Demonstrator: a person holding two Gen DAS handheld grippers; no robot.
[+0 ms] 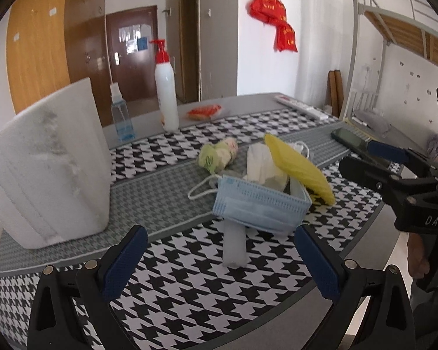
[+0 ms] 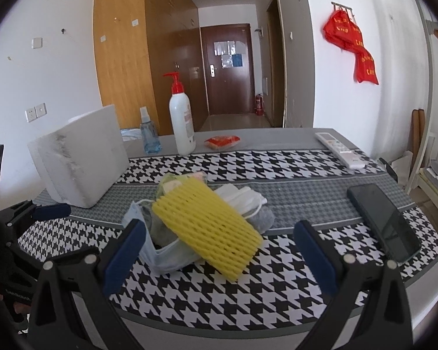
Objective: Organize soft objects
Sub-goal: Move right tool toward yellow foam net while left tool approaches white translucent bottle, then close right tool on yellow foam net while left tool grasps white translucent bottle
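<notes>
Tabletop (image 2: pixel 277 198) under a houndstooth cloth carries everything, largest first being the white foam box (image 1: pixel 49 169), which stands left of and beyond the left gripper (image 1: pixel 222 259). Ahead of both grippers' jaws (each pair spread wide, holding nothing) lies the pile of soft things: yellow foam net (image 2: pixel 207 230) tilted on top, blue face mask (image 1: pixel 257 207) draped nearest, white mask (image 2: pixel 242 198) behind. Right gripper (image 2: pixel 219 256) has the phone (image 2: pixel 382 218) to its right.

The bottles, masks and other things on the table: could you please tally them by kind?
Bottles: 2 (pump bottle, spray bottle)
Masks: 2 (blue mask, white mask)
Foam pieces: 2 (yellow net, white block)
Phone: 1
Remote: 1
Total: 8
</notes>
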